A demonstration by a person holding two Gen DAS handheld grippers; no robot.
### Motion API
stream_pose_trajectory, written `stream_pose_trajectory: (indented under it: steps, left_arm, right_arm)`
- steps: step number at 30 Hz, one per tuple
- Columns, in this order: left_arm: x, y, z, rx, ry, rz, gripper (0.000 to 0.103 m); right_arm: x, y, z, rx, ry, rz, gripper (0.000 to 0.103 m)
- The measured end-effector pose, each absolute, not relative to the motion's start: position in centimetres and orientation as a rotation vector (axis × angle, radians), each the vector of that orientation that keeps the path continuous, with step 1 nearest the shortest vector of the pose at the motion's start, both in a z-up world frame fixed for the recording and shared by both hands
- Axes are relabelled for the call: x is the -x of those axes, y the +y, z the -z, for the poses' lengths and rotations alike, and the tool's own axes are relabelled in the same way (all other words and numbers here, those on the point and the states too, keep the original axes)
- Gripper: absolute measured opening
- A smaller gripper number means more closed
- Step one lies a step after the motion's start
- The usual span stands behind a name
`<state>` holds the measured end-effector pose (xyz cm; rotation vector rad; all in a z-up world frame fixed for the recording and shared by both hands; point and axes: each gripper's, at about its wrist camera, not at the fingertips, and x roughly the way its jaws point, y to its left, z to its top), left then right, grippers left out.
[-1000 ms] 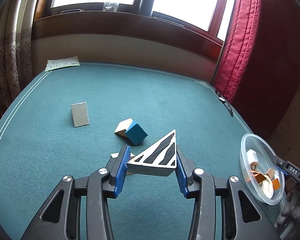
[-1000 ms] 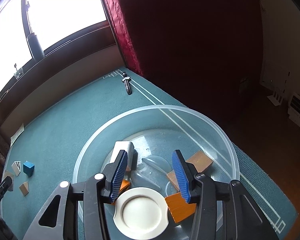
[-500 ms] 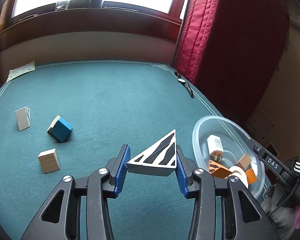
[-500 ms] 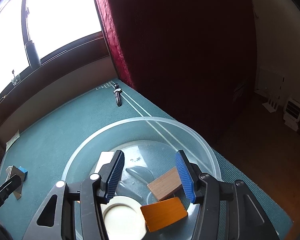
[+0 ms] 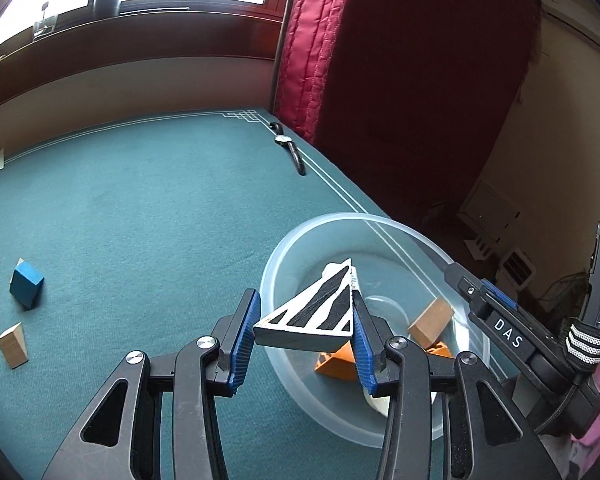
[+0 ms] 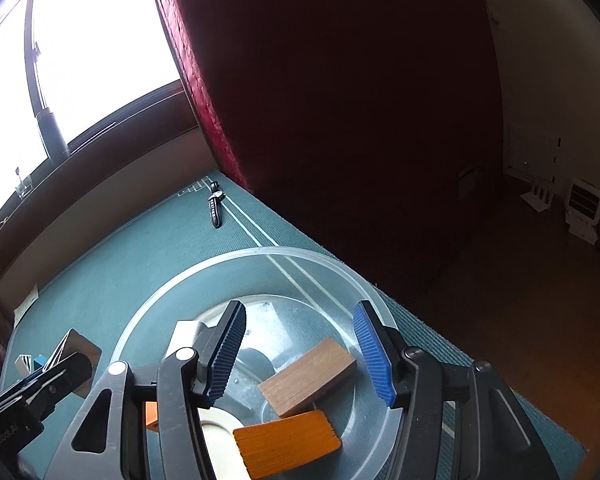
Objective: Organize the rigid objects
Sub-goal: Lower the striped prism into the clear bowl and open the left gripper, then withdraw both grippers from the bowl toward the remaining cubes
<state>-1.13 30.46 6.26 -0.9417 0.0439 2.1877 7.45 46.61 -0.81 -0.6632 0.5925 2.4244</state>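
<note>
A: Low in frame, the left tool [image 5: 304, 332] clamps the zebra-striped white triangular block [image 5: 314, 314] over the clear plastic bowl [image 5: 380, 220]; the right tool [image 6: 300, 354] hangs spread and empty above it.

B: Release early and it could clip the near rim, tumbling onto the teal bench [image 5: 140, 208].

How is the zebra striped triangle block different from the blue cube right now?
The black-and-white striped wooden triangle block is pinched in the left claw above the clear plastic bowl; the small blue wooden cube rests loose on the green felt table, tipped on an edge. One is a flat patterned wedge, the other plain and boxy. Both are outside the bowl.
</note>
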Motion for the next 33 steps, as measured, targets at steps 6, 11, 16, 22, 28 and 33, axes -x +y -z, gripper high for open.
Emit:
stream_pose_trajectory:
  steps: [6,11,16,22,28,33]
  left_arm:
    - [1.3,31.1,-6.0,0.955,-0.013,-2.16,0.062]
    - [1.6,30.4,-5.7,0.972,-0.017,-2.183,0.062]
    - [1.9,29.7,-5.6,0.972,-0.017,-2.213,0.062]
    - [1.8,29.6,-5.2,0.979,0.005,-2.239,0.062]
    - [1.6,29.2,-5.0,0.981,0.007,-2.261,0.07]
    - [1.9,28.2,-5.0,0.983,-0.003,-2.285,0.07]
  right_arm:
    - [-7.5,46.9,0.7,0.651,0.604,-2.423,0.06]
    - [-7.5,47.0,0.9,0.653,0.61,-2.421,0.06]
    - [-7.5,46.7,0.9,0.66,0.605,-2.428,0.06]
    - [-7.6,46.6,0.8,0.663,0.606,-2.432,0.06]
    - [-7.3,46.1,0.9,0.671,0.604,-2.442,0.061]
    - [-7.4,45.6,0.8,0.671,0.599,-2.457,0.063]
